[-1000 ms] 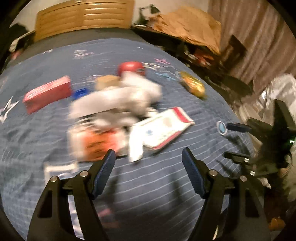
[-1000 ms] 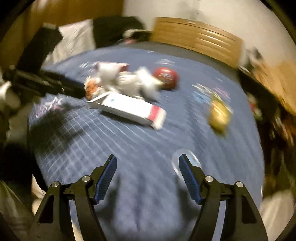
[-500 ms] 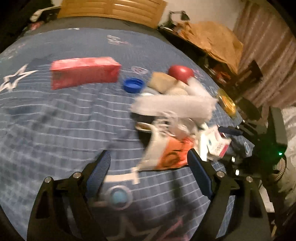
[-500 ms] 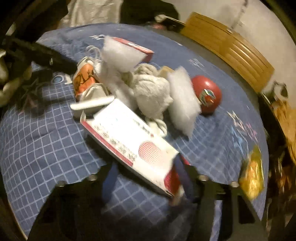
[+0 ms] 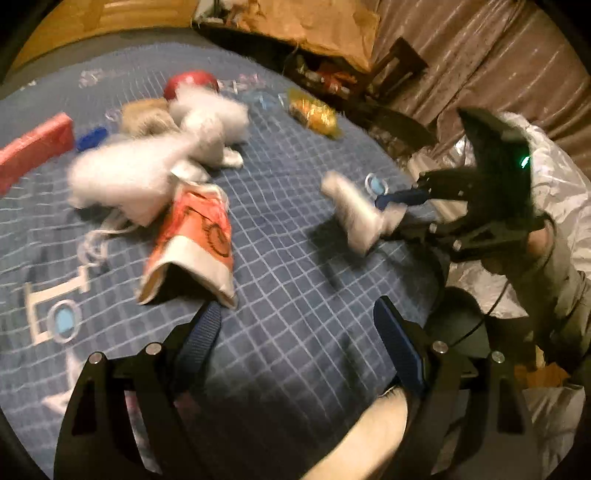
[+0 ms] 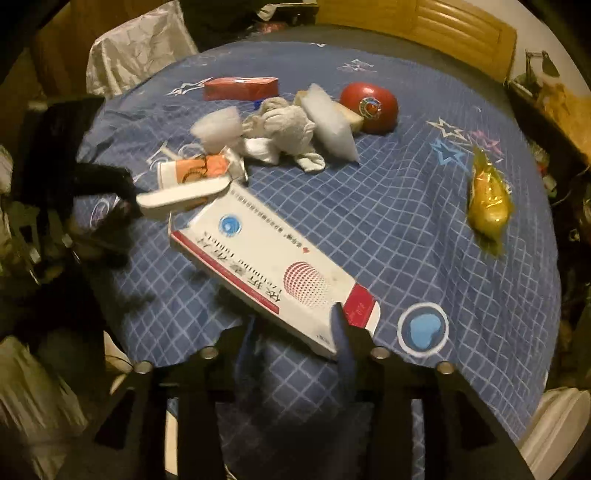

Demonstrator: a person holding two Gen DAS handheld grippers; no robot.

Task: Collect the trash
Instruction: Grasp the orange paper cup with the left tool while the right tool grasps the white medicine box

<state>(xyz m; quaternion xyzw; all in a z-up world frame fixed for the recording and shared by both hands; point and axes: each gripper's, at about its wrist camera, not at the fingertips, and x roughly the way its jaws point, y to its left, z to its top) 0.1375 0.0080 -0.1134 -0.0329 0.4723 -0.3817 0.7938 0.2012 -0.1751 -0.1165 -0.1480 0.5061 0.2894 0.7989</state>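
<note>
Meanwhile the right gripper pinches the white medicine box lifted over the blue bedspread; left gripper, jaws spread, hovers low

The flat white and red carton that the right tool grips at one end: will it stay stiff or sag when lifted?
The carton will probably stay stiff: its edges look straight though the right tool clamps only its red end. It looks thin, so it is likely light. Held off-centre, it may pivot in the grip.

Home bedroom: quilted bed, wooden headboard.
</note>
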